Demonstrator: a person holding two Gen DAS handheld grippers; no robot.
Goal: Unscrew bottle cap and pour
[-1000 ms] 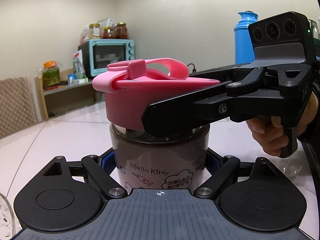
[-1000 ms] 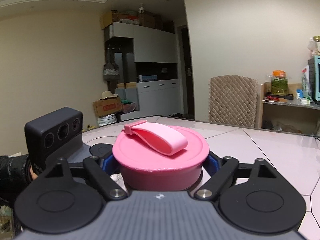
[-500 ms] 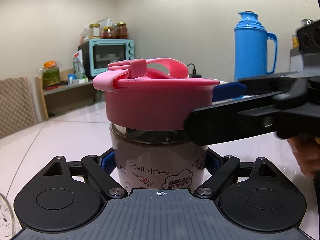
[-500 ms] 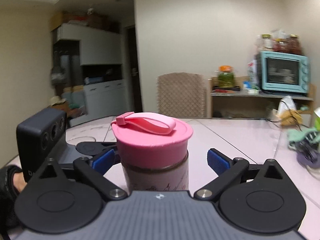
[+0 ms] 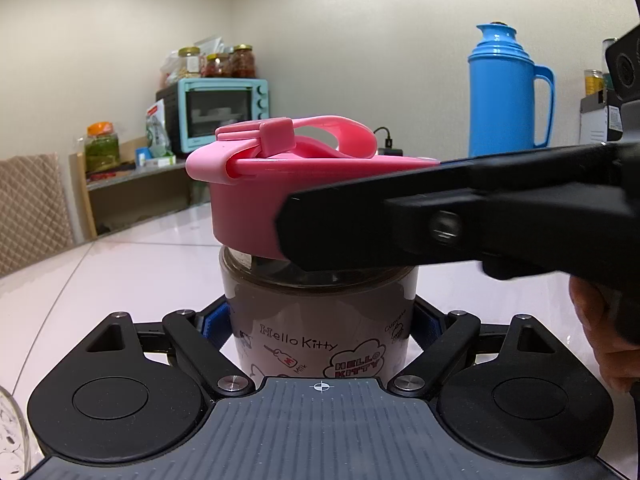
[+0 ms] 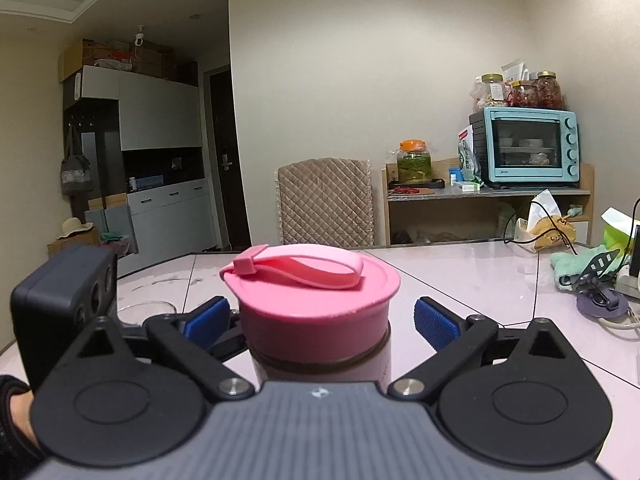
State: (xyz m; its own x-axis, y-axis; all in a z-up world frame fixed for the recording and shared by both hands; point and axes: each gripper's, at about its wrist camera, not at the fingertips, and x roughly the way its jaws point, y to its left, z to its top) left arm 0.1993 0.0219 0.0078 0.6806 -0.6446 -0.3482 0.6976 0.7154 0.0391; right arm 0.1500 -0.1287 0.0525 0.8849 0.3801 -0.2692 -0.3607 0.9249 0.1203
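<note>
Bottle (image 5: 320,320) stands upright on the pale table (image 5: 120,264), near the left camera, its body printed with cartoon lettering and filled with a brown drink. Its lower body sits between the blue pads of the left gripper (image 5: 320,324), whose jaws are closed against both sides; that grip is there, I judge, to keep the body from turning while the cap is worked

The right gripper (image 6: 320,316) reaches in from the right at cap height. Its jaws have just been opening and then easing back a little, and they now stand wide, the blue pads (image 6: 434,320) clear of the pink cap (image 6: 312,304) on either side, so it has hold of nothing. The cap sits between them, which suggests a re-grip between twists

In the left view the cap looks tilted, with a gap under its left edge, so it seems partly loosened but is not off yet

A small part of a glass rim (image 5: 12,436) shows at the near left, a likely target for pouring
</note>
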